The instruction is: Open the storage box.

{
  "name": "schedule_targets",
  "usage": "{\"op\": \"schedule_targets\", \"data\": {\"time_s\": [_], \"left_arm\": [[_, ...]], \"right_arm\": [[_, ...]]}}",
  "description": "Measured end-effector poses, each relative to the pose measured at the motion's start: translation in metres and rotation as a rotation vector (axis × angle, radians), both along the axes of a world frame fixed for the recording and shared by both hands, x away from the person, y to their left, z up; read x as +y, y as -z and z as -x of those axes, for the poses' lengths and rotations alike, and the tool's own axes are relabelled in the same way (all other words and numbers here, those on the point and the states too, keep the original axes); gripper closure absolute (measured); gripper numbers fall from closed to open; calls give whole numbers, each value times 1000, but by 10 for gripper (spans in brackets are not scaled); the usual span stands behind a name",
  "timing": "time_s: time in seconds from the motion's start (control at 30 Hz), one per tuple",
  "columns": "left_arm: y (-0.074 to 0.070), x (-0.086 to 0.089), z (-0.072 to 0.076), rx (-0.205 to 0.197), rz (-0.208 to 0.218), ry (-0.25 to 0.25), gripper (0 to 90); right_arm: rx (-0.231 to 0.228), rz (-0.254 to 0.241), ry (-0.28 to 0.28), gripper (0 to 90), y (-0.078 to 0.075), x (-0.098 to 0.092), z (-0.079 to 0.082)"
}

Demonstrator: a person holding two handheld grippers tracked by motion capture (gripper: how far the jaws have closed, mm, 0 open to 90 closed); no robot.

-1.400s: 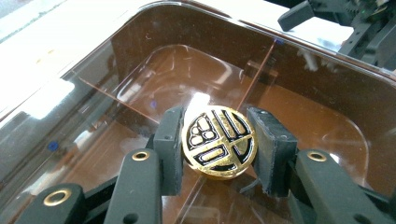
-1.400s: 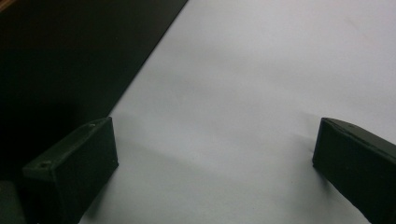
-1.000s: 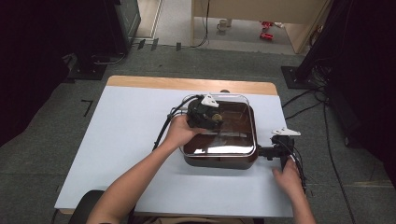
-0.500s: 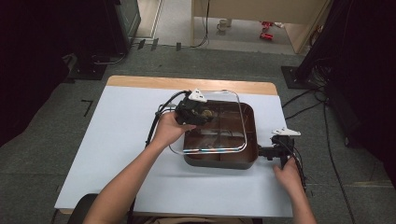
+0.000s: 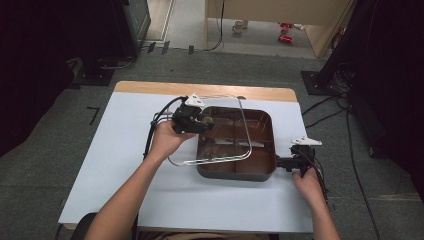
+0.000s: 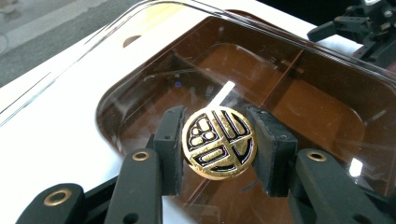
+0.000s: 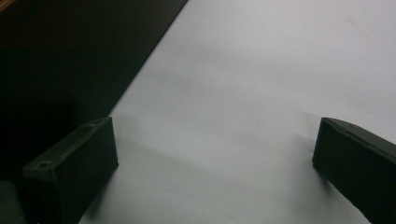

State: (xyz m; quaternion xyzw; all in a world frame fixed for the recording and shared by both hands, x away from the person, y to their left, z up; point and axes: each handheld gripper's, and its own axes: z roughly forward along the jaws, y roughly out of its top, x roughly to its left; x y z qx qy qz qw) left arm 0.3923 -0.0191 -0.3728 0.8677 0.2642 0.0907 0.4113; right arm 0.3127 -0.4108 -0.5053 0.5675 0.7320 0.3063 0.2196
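Note:
A dark brown tray [image 5: 265, 150] with dividers sits right of centre on the white table. Its clear lid [image 5: 222, 137] hangs tilted over the tray's left half and juts past the left wall. A round gold-and-black knob [image 6: 218, 142] tops the lid, and my left gripper [image 5: 199, 121] is shut on it, one pad on each side. My right gripper [image 5: 287, 162] rests on the table at the tray's right wall. In the right gripper view its jaws [image 7: 210, 158] stand wide apart with bare table between them and the dark tray wall [image 7: 70, 70] beside them.
The white table [image 5: 125, 165] has free room to the left of the tray and along the front. A wooden strip [image 5: 200, 90] runs along the far edge. Cables [image 5: 152, 130] trail from the left gripper. Dark stands and floor cables surround the table.
The left gripper has carried the lid by its knob to the left and slightly up, from squarely over the tray to overhanging its left edge. The right gripper has stayed put.

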Motion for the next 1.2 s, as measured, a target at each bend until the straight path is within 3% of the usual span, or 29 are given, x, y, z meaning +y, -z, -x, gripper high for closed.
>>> {"op": "schedule_targets", "data": {"time_s": [0.7,1.2], "left_arm": [[2,86,9,29,-2,-204,589],[10,146,-4,47,-1,-369,589]], "right_arm": [[2,-2,-1,0,0,0,0],[2,-2,-1,0,0,0,0]]}}
